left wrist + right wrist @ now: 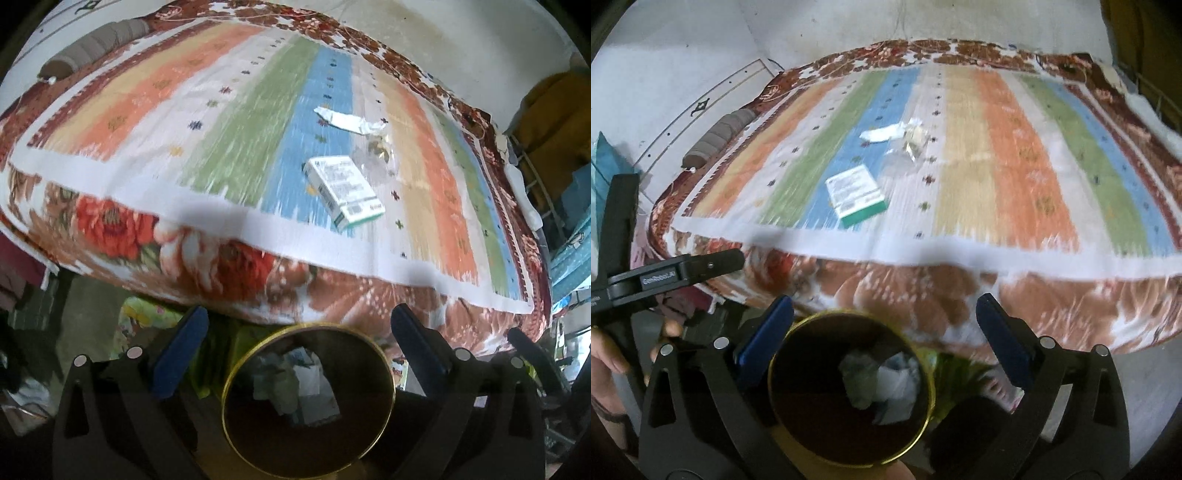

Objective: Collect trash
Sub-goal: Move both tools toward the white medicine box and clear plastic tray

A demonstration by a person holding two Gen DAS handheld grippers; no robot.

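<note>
Both my grippers hang over the bin (pixel 308 398), a dark round can with a gold rim standing on the floor against the foot of the bed (pixel 221 258). On the left gripper (pixel 299 354) the jaws stand wide open with nothing between the blue pads, and the bin's mouth sits directly below the gap; I can see crumpled paper and plastic (pixel 295 384) lying at the bottom. The right gripper (pixel 884 332) is the same: jaws spread wide, empty, the bin (pixel 812 424) under them with the crumpled trash (pixel 882 384) inside. In the right view the left gripper's black body (pixel 665 277) comes in from the left edge, with the person's hand (pixel 605 354) below it. The rest of the trash lies well beyond both sets of jaws, up on the striped bedspread (pixel 240 155): a white and green carton (pixel 343 192) lying flat on the blue stripe, a clear crumpled wrapper (pixel 376 155) just beside it, and a flattened white tube (pixel 351 120) a little farther back. The pictures are blurred.
</note>
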